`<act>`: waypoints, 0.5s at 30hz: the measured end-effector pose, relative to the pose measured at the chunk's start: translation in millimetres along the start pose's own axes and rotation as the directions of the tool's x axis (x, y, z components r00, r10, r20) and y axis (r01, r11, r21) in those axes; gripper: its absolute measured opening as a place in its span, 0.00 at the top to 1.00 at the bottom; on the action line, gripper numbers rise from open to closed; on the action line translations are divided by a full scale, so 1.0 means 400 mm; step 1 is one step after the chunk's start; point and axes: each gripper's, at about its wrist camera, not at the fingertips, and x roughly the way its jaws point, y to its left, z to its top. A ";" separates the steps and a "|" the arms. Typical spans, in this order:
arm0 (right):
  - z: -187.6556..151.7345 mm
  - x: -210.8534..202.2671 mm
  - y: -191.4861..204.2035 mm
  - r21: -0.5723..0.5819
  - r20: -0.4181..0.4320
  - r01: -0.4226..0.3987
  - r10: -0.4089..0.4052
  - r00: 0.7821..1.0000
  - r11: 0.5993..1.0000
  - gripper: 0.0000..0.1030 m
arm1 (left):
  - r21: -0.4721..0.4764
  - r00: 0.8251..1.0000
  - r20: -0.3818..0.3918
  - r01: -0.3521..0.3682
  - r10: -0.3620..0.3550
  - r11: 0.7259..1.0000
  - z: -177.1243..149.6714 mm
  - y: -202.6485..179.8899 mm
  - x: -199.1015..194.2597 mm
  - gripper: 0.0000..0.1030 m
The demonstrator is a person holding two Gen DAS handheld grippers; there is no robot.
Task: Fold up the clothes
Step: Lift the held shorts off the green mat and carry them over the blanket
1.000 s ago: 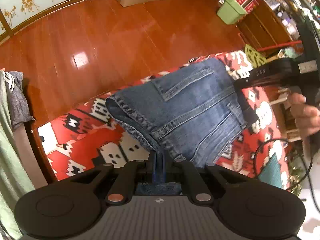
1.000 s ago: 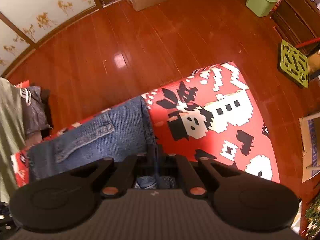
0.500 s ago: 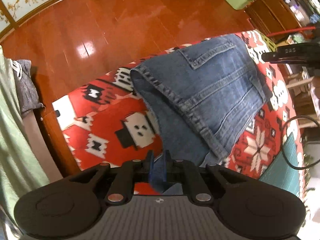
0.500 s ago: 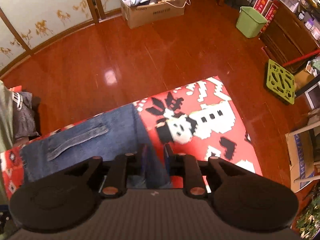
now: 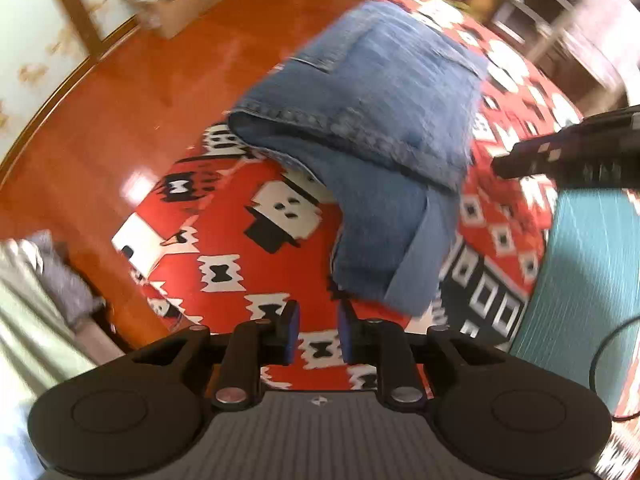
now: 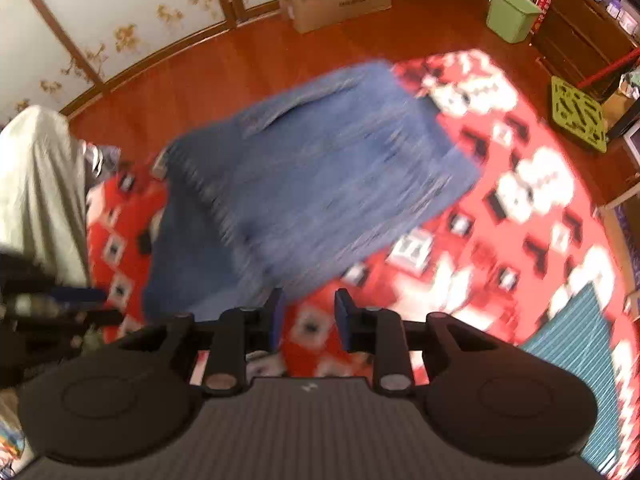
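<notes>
Folded blue denim jeans lie on the tabletop under a red, white and black patterned cloth, long axis running from the near side toward the far edge. Left gripper and right gripper both hover with jaws apart, empty. Glossy wood floor surrounds.

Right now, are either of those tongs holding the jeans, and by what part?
Nothing is held. The left tongs and the right tongs are both open, with only the red patterned cloth between their fingers. The jeans lie loose on it.
</notes>
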 end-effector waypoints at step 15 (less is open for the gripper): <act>-0.193 0.064 0.165 -0.021 0.029 -0.025 0.025 0.999 0.999 0.71 | 0.263 0.994 0.109 -0.010 -0.019 0.965 -0.004 -0.038 0.052 0.80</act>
